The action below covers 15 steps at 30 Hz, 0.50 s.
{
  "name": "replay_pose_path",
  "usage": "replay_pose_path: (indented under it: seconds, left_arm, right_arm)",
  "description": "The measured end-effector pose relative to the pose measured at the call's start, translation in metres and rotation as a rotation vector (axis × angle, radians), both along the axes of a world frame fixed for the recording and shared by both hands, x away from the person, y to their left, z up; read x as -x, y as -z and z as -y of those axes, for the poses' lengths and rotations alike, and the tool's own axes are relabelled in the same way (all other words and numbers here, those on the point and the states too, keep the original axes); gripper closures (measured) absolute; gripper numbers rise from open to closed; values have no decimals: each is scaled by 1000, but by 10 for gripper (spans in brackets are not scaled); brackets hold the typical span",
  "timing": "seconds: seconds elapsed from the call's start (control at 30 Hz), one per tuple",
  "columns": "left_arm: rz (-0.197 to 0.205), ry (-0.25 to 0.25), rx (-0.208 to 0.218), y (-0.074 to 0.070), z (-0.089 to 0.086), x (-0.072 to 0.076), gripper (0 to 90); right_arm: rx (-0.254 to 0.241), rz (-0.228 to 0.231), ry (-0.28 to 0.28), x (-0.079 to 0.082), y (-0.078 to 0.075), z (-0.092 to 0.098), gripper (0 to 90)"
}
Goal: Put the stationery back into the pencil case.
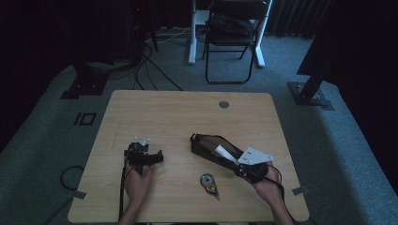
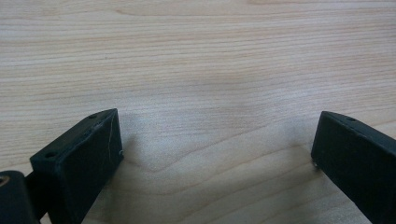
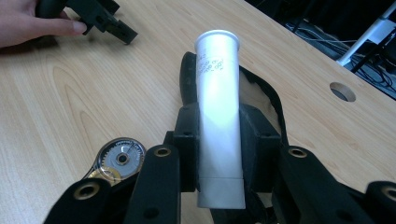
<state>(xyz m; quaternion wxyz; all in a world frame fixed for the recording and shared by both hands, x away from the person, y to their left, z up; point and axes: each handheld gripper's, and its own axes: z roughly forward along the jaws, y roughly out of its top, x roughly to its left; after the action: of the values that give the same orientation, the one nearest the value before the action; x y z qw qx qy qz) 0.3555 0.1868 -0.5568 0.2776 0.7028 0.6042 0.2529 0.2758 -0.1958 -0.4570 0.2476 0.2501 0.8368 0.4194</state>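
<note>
A white tube [image 3: 218,116] sits clamped between the two black jaws of the right gripper [image 3: 219,140], the pads pressing on both of its sides. In the right gripper view it runs lengthwise from 6 o'clock up toward 12, its flared round end farthest from the camera and faint print near that end. In the high view the tube [image 1: 224,152] shows as a pale patch over the open mouth of a black pencil case [image 1: 209,146], which lies on the wooden table [image 1: 187,112] stretching from the gripper toward 10 o'clock. Whether the tube's far end touches the case cannot be told.

At about 7 o'clock from the right gripper [image 1: 237,161] in the high view, near the table's front edge, lies a round correction tape roller [image 1: 209,183] with a grey wheel and a yellow trim; it is apart from the case.

Well away at 9 o'clock, the left gripper [image 1: 141,152] rests on the table under the person's left hand [image 1: 137,183]. Its jaws stand wide apart with bare wood between them.

At 12 o'clock near the table's far edge is a round cable hole [image 1: 224,104].
</note>
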Motion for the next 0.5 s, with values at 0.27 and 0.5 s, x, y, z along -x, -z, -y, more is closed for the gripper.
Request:
replay_pose_path:
  seconds: [0.27,0.5]
  left_arm:
    - [0,0,0,0,0,0,22]
    - [0,0,0,0,0,0,22]
  right_arm:
    - [3,-5,15,-4,4,2,709]
    - [8,-16,21,-11,7,2,709]
